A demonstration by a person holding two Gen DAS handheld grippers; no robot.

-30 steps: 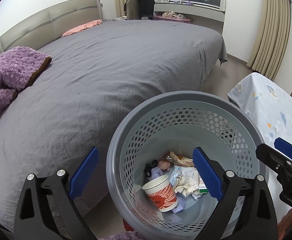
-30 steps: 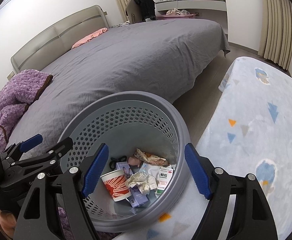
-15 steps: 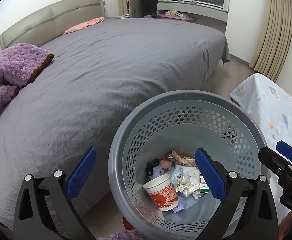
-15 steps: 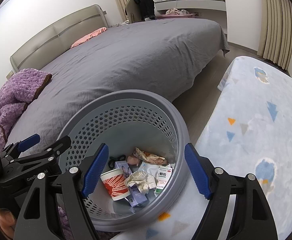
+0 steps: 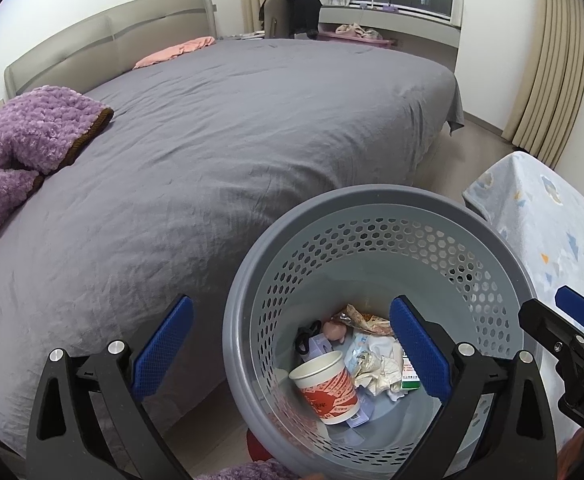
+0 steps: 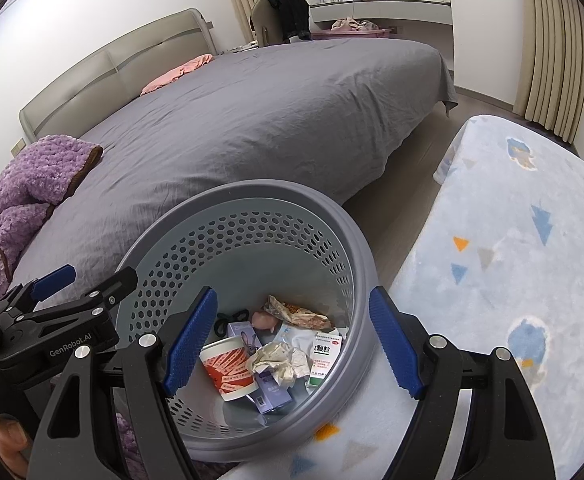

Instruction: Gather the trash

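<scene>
Bedroom floor runs between a grey bed [image 5: 227, 152], filling the upper left of both views, and a pale patterned blanket [image 6: 512, 264] at the right. A purple throw [image 5: 23, 140] lies at the bed's left edge; curtains and a window sit at the top.

A grey perforated bin [image 5: 372, 208] stands low in the centre, its mouth towards both cameras. Inside lie a cup [image 5: 328, 386] on its side, long axis running from lower right to upper left, crumpled paper [image 6: 279, 360], a small white-and-green box [image 6: 324, 354] and wrappers.

Left gripper [image 5: 287, 356] has its fingers spread wide and empty, straddling the bin's left wall. Right gripper [image 6: 292, 340] is likewise wide and empty, its fingers either side of the bin's right wall. Both point down into the bin, about equally near. No loose trash shows on the bed, floor or blanket, so collecting looks about finished.
</scene>
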